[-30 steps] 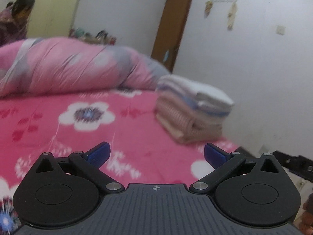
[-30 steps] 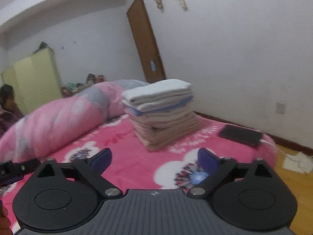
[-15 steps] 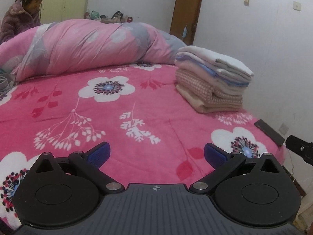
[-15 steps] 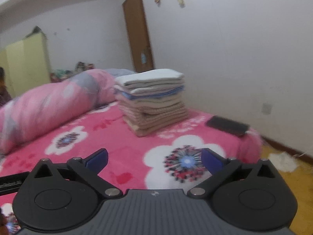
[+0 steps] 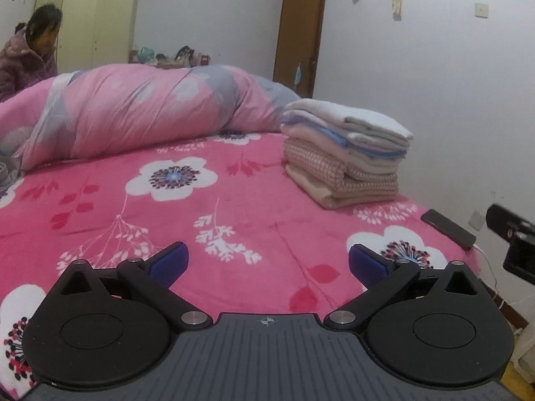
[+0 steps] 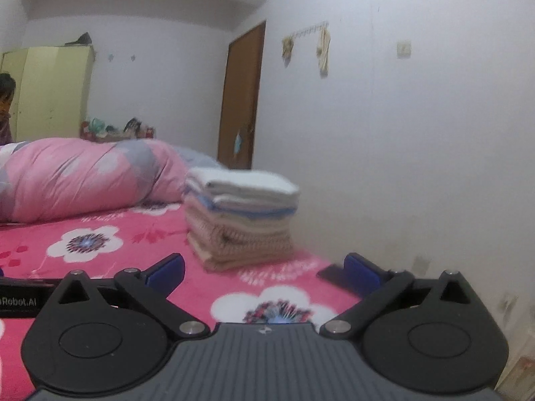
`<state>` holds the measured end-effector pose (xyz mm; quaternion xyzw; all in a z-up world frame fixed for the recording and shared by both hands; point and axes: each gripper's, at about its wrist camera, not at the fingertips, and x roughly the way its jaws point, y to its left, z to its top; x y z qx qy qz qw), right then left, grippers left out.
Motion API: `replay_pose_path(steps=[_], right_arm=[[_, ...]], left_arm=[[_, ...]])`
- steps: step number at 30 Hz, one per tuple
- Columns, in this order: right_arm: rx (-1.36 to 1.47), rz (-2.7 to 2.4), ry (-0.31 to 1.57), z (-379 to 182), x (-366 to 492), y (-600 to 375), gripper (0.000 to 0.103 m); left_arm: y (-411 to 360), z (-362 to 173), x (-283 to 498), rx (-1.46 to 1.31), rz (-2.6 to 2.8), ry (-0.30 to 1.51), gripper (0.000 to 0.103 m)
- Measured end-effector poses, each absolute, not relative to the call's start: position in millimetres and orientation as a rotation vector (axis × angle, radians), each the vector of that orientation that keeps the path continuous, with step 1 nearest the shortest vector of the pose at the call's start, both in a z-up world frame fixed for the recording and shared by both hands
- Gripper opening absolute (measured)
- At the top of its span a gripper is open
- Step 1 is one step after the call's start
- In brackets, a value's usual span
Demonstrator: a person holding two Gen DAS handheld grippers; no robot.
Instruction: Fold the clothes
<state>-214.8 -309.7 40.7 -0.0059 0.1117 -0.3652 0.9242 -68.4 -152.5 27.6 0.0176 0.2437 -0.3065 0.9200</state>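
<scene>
One stack of folded clothes (image 5: pixel 344 157) sits on the pink flowered bed (image 5: pixel 234 207), near the wall. Behind it lies a rolled pink quilt (image 5: pixel 140 113). A dark phone (image 5: pixel 448 229) rests at the bed's edge. Both the left gripper (image 5: pixel 265 262) and right gripper (image 6: pixel 264 269) hang spread wide over the bed, holding nothing.

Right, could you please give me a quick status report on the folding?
Left gripper open, right gripper open, both empty. Folded clothes stack on the floral bedspread. Phone at bed edge, clear of stack.
</scene>
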Motion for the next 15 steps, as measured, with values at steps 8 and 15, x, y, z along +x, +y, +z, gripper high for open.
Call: replay_pose_path(steps=[8, 15], right_arm=[[0.077, -0.698, 0.23, 49.8, -215.2, -317.5, 0.103], [0.073, -0.703, 0.25, 45.2, -211.5, -319.3, 0.103]], left_arm=[[-156.3, 26.6, -67.4, 0.051, -0.604, 0.492, 0.103], [-157.5, 24.0, -64.0, 0.052, -0.58, 0.499, 0.103]])
